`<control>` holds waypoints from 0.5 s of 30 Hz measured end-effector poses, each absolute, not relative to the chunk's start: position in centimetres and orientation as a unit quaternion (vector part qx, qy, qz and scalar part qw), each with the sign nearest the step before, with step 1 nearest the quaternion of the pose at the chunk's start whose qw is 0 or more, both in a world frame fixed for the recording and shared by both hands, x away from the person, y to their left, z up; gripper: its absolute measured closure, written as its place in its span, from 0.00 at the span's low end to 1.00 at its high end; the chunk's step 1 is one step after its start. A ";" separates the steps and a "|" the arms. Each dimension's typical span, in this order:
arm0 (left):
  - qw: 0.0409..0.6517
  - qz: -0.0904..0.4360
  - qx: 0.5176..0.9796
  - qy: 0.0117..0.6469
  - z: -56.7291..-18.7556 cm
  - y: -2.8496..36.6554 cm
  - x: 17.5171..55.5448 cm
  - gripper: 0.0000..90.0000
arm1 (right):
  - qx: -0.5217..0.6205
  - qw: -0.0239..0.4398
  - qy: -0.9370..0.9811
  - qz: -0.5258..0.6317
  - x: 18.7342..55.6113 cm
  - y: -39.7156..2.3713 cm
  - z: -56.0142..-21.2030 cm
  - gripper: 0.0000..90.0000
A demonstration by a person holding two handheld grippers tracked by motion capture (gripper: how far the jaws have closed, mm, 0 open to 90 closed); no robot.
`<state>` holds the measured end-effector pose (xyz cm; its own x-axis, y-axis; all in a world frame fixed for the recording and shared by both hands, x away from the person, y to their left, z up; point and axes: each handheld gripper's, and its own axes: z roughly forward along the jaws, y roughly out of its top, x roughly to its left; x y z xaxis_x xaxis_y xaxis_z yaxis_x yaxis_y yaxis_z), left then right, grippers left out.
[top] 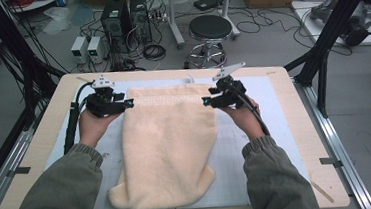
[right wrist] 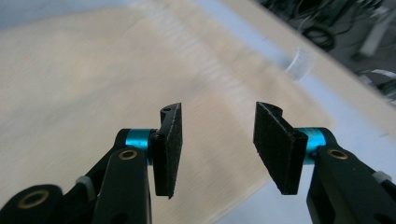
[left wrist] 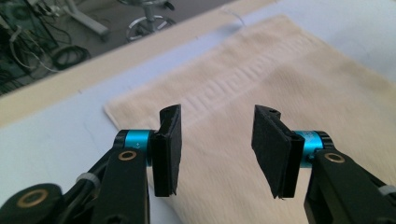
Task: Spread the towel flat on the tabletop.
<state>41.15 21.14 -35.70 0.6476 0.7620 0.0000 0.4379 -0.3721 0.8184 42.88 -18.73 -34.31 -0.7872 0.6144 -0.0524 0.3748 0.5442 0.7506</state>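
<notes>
Left gripper (top: 129, 104) and right gripper (top: 206, 101) both open, nothing between jaws. Cream towel (top: 169, 141) flat on table (top: 285, 126), below and between them, far corners just under each.

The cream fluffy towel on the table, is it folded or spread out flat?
Cannot tell whether it is doubled. The cream fluffy towel lies flat on the table, far edge straight, near end rounded and bunched.

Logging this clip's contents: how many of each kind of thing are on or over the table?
Cream towel: 1
Handheld grippers, left gripper and right gripper, both with fingers open above the towel's far corners: 2
White loop past the towel's far edge: 1
Total: 4
</notes>
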 end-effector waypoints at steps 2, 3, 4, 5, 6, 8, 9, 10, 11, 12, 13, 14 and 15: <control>0.416 0.192 0.809 0.367 -36.2 21.3 40.5 0.58 | 0.282 0.152 0.868 0.378 42.3 -18.7 -35.0 0.56; 0.417 0.190 0.812 0.361 -36.5 21.5 39.8 0.58 | 0.274 0.141 0.874 0.375 40.9 -18.6 -35.9 0.56; 0.419 0.187 0.814 0.357 -36.9 21.8 39.1 0.57 | 0.270 0.140 0.874 0.378 40.2 -18.6 -36.2 0.56; 0.416 0.185 0.818 0.352 -37.1 22.1 38.5 0.57 | 0.270 0.140 0.874 0.378 40.2 -18.6 -36.2 0.56; 0.418 0.184 0.819 0.348 -37.4 22.3 37.8 0.55 | 0.261 0.130 0.877 0.382 38.8 -18.6 -36.8 0.55; 0.425 0.180 0.820 0.340 -37.9 22.7 36.3 0.54 | 0.257 0.127 0.878 0.383 38.1 -18.7 -37.0 0.55; 0.425 0.181 0.822 0.332 -38.1 22.9 35.5 0.54 | 0.253 0.126 0.878 0.385 37.3 -18.7 -37.2 0.55; 0.429 0.181 0.822 0.328 -38.3 23.0 34.8 0.52 | 0.247 0.122 0.880 0.387 35.9 -18.9 -37.6 0.55; 0.429 0.177 0.825 0.322 -38.6 23.1 34.0 0.51 | 0.248 0.110 0.883 0.384 35.4 -18.9 -37.7 0.52; 0.429 0.175 0.828 0.316 -38.7 23.2 33.3 0.50 | 0.247 0.104 0.886 0.378 34.8 -19.0 -37.7 0.53; 0.433 0.178 0.828 0.310 -38.9 23.2 32.6 0.50 | 0.247 0.104 0.886 0.378 34.8 -19.0 -37.7 0.53; 0.438 0.178 0.826 0.307 -39.0 23.3 31.9 0.49 | 0.240 0.111 0.883 0.389 33.9 -19.1 -37.9 0.55; 0.443 0.176 0.827 0.298 -39.1 23.4 31.1 0.49 | 0.230 0.113 0.882 0.396 32.5 -19.3 -38.4 0.55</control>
